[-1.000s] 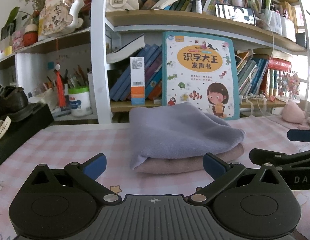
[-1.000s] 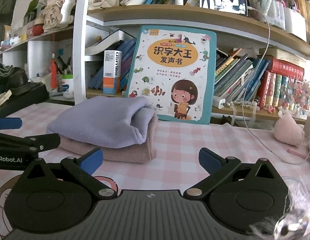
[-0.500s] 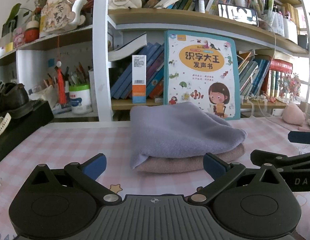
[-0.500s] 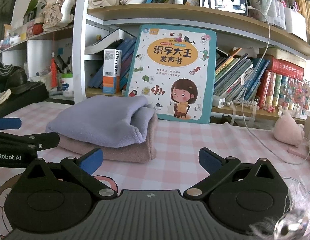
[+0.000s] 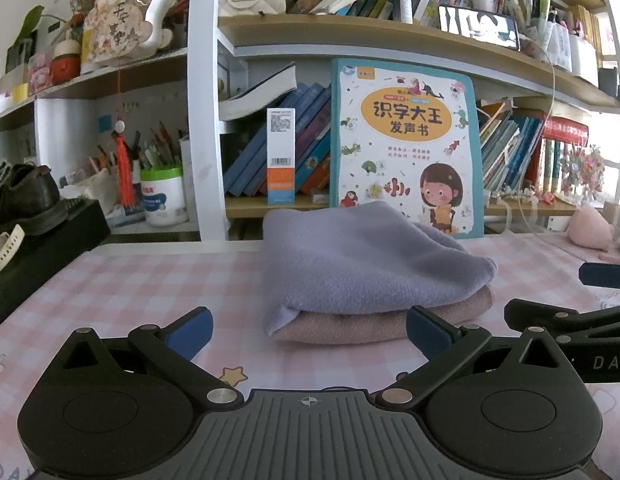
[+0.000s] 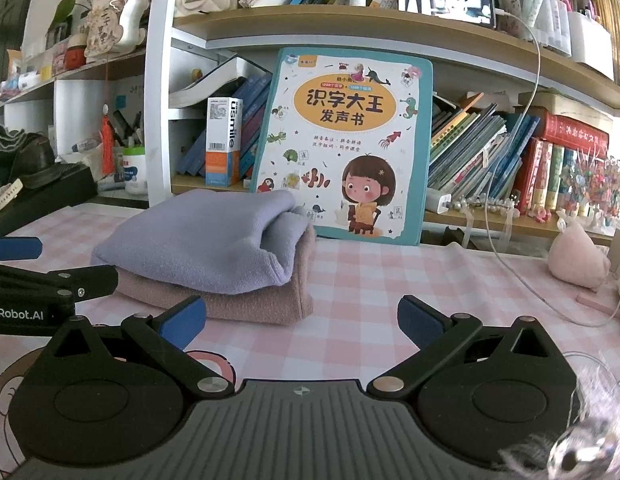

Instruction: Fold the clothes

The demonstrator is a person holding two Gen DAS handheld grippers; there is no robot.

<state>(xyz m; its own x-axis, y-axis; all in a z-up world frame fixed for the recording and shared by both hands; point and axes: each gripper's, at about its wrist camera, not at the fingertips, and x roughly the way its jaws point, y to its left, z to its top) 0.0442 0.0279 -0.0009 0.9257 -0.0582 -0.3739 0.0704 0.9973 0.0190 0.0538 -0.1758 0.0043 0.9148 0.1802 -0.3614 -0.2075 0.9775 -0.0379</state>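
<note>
Purple folded cloth on top of a pink folded cloth, both on the pink checked table, in front of a picture book. Left gripper near the stack, fingers wide apart, holding nothing. Right gripper beside it, fingers wide apart too, empty.

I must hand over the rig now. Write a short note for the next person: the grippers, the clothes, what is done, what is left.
Left gripper: open, empty, facing the stack.
Right gripper: open, empty, to the stack's right.
Clothes: folded lavender garment lies on top of the folded pink garment, on the pink checked tablecloth before the picture book.
Done: both pieces folded and stacked.
Left: no unfolded clothes in view; check outside the frame.
</note>
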